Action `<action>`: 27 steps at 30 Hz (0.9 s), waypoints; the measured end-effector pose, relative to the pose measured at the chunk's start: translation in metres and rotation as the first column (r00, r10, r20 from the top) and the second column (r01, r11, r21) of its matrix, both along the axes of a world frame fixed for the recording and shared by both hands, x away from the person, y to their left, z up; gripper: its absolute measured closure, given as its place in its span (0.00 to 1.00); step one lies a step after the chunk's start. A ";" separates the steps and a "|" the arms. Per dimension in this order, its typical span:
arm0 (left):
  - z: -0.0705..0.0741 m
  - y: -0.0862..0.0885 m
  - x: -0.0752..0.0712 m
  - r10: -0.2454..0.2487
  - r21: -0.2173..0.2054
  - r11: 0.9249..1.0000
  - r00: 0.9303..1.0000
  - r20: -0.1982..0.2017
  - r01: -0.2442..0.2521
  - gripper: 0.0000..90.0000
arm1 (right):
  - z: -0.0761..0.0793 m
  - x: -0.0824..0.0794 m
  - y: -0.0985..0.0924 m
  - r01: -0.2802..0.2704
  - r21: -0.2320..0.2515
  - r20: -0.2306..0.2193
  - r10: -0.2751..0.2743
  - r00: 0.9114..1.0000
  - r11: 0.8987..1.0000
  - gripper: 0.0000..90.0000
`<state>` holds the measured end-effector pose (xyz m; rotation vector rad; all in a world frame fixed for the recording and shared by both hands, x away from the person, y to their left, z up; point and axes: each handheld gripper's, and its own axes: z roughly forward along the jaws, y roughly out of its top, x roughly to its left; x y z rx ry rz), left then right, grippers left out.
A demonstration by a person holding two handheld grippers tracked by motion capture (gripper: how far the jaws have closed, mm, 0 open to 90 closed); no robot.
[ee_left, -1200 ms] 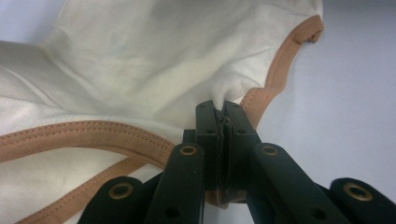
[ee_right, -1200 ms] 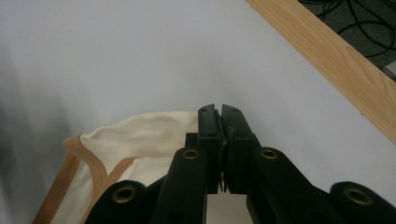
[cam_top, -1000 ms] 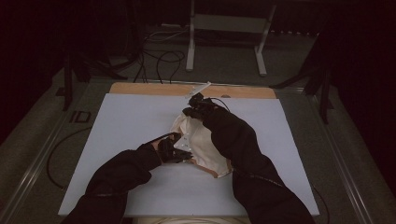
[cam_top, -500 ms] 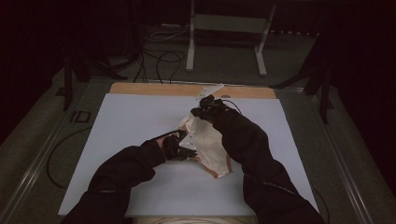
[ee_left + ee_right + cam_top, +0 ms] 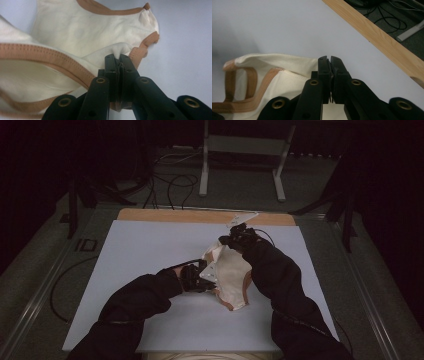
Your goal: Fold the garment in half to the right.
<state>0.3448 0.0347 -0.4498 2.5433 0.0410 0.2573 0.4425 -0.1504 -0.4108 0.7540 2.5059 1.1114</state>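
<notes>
A cream cloth garment point(image 5: 231, 275) with tan trim lies crumpled at the middle of the white board point(image 5: 150, 245), partly lifted between both hands. My left gripper point(image 5: 205, 276) is at the garment's left side. Its jaws point(image 5: 118, 58) are shut on a fold of the cream cloth point(image 5: 75, 32) beside the tan hem. My right gripper point(image 5: 227, 240) is at the garment's far end, shut point(image 5: 329, 60) on the cloth edge point(image 5: 282, 67), which shows cream between the jaws lower down. Black sleeves cover both forearms and hide part of the garment.
A wooden strip point(image 5: 200, 216) runs along the board's far edge, seen also as a wooden strip point(image 5: 382, 37) in the right gripper view. Beyond it, cables point(image 5: 170, 182) and a metal stand's legs point(image 5: 240, 170) sit on the dark floor. Bare board lies left and right of the garment.
The right gripper has moved to the right and a little farther away with its end of the garment, drawing the cloth out. The left gripper has shifted slightly right, still gripping.
</notes>
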 end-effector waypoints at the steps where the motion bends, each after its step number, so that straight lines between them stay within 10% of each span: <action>1: 0.000 -0.001 0.000 -0.004 0.004 1.000 1.000 -0.003 0.004 0.97 | 0.000 0.000 -0.003 0.004 0.000 0.000 -0.004 1.000 1.000 0.97; 27: 0.010 -0.047 0.003 -0.069 0.055 0.996 0.997 -0.015 0.070 0.97 | -0.013 0.001 -0.063 0.094 0.045 -0.015 -0.093 0.996 0.995 0.97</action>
